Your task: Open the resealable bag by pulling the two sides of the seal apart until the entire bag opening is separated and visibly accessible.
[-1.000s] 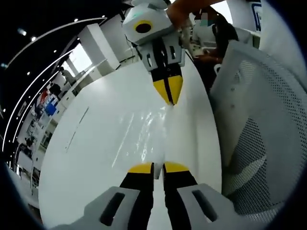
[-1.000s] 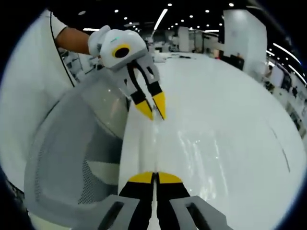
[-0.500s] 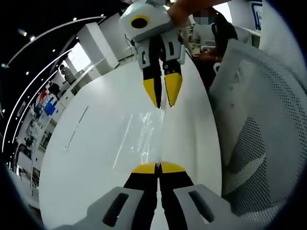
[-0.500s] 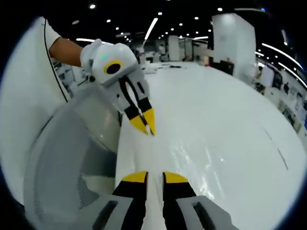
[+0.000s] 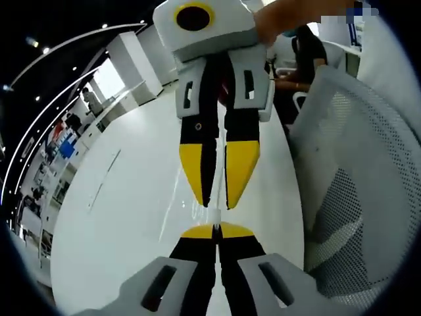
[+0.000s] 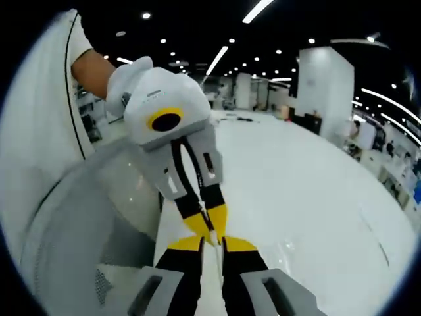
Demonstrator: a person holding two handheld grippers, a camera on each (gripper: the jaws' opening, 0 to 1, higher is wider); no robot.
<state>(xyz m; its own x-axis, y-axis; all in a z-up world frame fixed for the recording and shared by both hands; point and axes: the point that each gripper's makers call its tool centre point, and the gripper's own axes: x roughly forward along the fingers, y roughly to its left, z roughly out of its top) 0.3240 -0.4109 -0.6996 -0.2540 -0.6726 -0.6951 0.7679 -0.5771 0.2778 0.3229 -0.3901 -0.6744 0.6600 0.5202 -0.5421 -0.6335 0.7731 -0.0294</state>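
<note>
The clear resealable bag (image 5: 216,196) shows only as a thin, glinting edge running between the two grippers above the white table (image 5: 112,224). My left gripper (image 5: 215,228) is shut on that edge at the bottom of the left gripper view. In the right gripper view the left gripper (image 6: 214,237) reaches down from the top with its yellow tips pressed together. My right gripper (image 6: 212,243) is open, its jaws standing on either side of the bag edge (image 6: 218,268). Seen from the left gripper view, the right gripper (image 5: 218,206) hangs tip to tip with my left one.
A white mesh chair (image 5: 358,184) stands close along the table's edge, also seen as the chair (image 6: 79,257) in the right gripper view. A person's white sleeve (image 6: 39,125) is beside it. The table top (image 6: 316,197) stretches away bare; desks and people sit far behind.
The right gripper went from shut to open and moved along the bag edge until its tips nearly meet the left gripper's. The left gripper stayed shut on the bag.
</note>
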